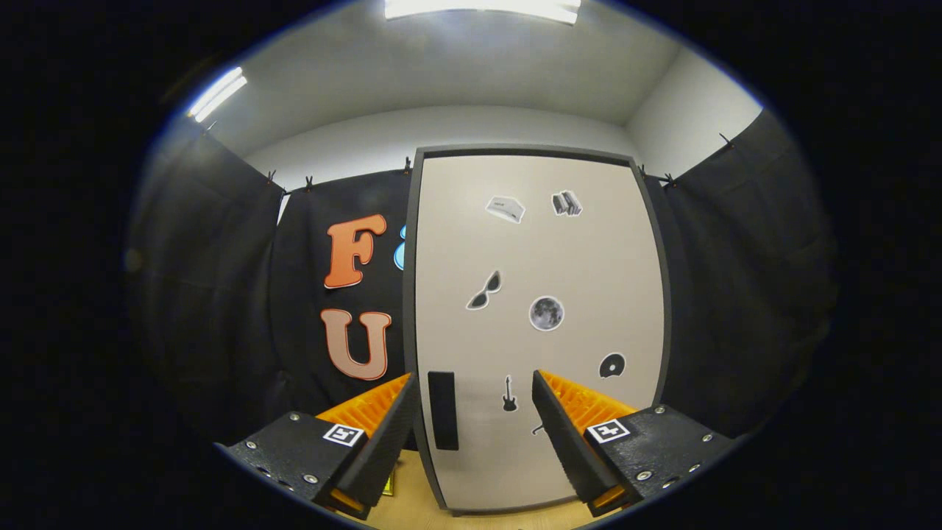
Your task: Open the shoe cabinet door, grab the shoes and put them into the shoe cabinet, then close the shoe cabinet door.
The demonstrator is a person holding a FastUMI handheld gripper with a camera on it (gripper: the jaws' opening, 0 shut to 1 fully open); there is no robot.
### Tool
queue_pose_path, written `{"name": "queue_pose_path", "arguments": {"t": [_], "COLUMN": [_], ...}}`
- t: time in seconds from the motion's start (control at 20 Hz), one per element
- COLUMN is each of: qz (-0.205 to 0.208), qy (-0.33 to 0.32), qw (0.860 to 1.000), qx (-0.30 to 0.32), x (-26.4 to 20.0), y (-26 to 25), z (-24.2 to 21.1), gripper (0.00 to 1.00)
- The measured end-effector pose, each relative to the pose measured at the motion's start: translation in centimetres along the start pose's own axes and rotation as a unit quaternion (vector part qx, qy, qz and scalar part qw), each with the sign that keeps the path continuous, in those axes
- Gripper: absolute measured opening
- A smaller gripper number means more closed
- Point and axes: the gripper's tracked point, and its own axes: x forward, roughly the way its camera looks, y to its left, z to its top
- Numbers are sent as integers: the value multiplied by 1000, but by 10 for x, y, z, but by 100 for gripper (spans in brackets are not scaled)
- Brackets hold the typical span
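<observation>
The shoe cabinet door (541, 324) stands closed ahead of the gripper (475, 401), whose fingers are spread apart and empty. The dark handle (443, 419) sits low on the door, between them nearer the left finger. Opening well likely means centring on that handle, then pulling outward.

The tall pale shoe cabinet door (541, 324) stands shut, dark-framed, stickered, its dark handle (443, 419) near its lower left edge.

Claw-mounted view low, tilted upward; faces shoe cabinet door (541, 324) squarely; fairly near; ceiling visible above.
</observation>
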Motion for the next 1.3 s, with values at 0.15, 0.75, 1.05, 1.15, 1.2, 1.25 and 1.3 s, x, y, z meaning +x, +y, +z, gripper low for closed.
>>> {"name": "queue_pose_path", "arguments": {"t": [0.15, 0.75, 1.05, 1.15, 1.2, 1.25, 1.3], "qz": [17, -24, -31, -24, -16, -7, 1], "qy": [29, 151, 159, 159, 159, 162, 161], "qw": [999, 988, 986, 987, 987, 986, 986], "qx": [15, 15, 25, 16, 21, 27, 29], "x": [22, 98, 101, 99, 98, 95, 92], "y": [18, 33, 31, 31, 31, 30, 30], "z": [-23, -114, -121, -121, -120, -121, -119], "gripper": [92, 52, 37, 31, 29, 28, 27]}}
